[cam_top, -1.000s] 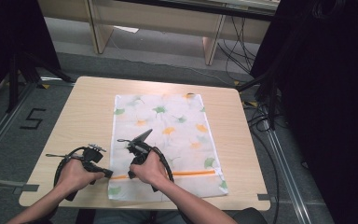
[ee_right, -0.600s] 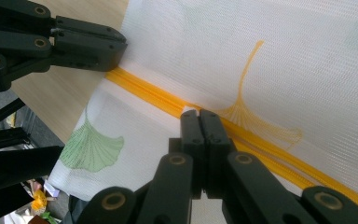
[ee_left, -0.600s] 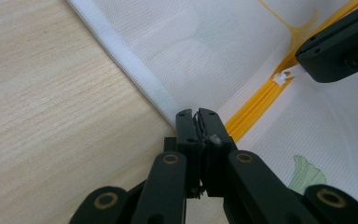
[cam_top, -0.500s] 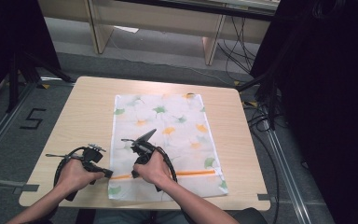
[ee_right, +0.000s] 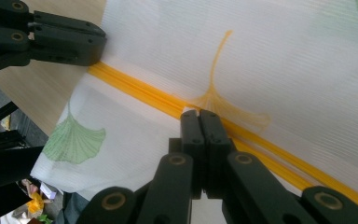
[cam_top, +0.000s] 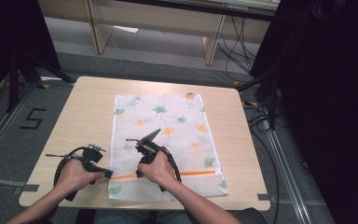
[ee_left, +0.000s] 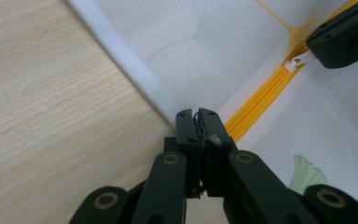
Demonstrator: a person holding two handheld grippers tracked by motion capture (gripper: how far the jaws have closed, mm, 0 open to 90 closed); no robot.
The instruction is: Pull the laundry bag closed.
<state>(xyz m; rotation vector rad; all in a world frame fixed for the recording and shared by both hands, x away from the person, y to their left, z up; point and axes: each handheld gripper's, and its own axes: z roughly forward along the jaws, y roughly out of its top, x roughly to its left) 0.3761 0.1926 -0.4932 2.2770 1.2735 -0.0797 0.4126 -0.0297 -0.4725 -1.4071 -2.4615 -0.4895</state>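
Compared with one second ago, the right claw (cam_top: 131, 140) has moved a little to the right along the orange zipper (cam_top: 191, 173) of the mesh laundry bag (cam_top: 168, 121), which lies flat on the tabletop (cam_top: 84, 107). Its jaws are pressed together, but I cannot tell if they pinch the white zipper pull (ee_left: 296, 61). The left claw (ee_left: 196, 113) stays at the bag's left edge, closed on the white hem (ee_left: 135, 70), so I judge that the zipper is being drawn along.

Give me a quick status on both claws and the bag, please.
Left claw shut at the left edge of the white leaf-print mesh zipper bag. Right claw shut at its orange zipper. Bag flat on table, nothing in the way.
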